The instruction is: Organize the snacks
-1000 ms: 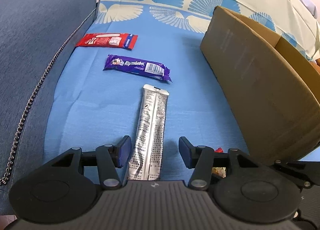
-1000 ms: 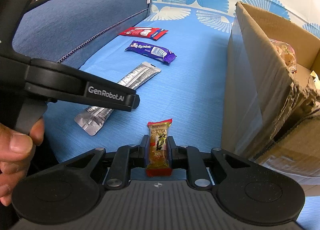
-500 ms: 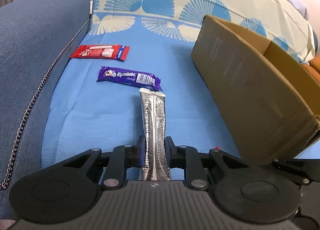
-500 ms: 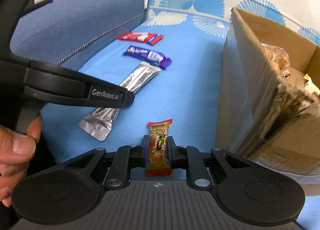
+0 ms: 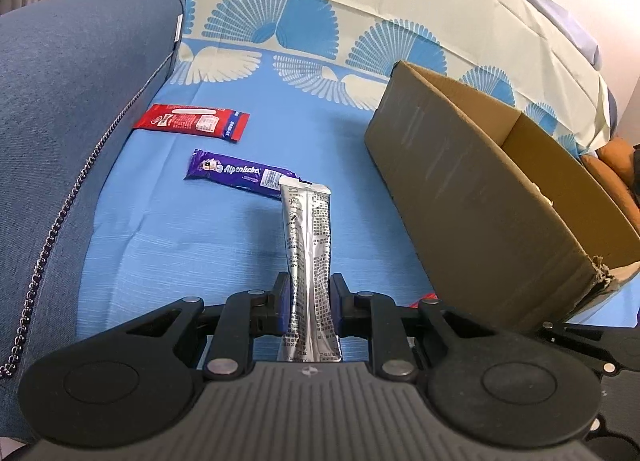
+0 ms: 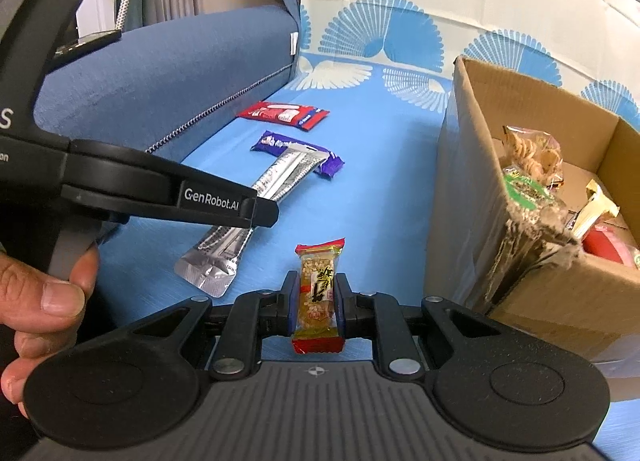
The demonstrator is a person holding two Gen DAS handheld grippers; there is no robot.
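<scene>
Snacks on the blue sheet (image 5: 192,245), left wrist view first. Your left gripper (image 5: 308,297) has just been closing, and its 2 pads now press on the silver foil stick pack (image 5: 308,245), near its lower end. The pack runs away from the camera, and its far sealed end overlaps the right end of the purple Alpenliebe bar (image 5: 232,173). Beyond that bar, apart from it, lies the red wrapper (image 5: 192,123), close to the blue sofa arm (image 5: 72,101). The cardboard box (image 5: 472,201) stands to the right, open at the top. A red scrap of wrapper shows just past the right finger; you cannot tell what it is from here.

Right wrist view. Your right gripper (image 6: 314,301) is clamped on the small peanut brittle bar (image 6: 317,293), clear wrapper with red ends, held lengthwise between the pads. The left gripper crosses in from the left, with fingers of your left hand (image 6: 44,301) wrapped round its handle. Its tip covers the middle of the silver pack (image 6: 280,177), whose crimped near end looks clear of the sheet. The purple bar (image 6: 272,143) and red wrapper (image 6: 280,113) lie further back. The box (image 6: 480,189) stands just right of the held bar, with several snack packets (image 6: 532,153) inside.
</scene>
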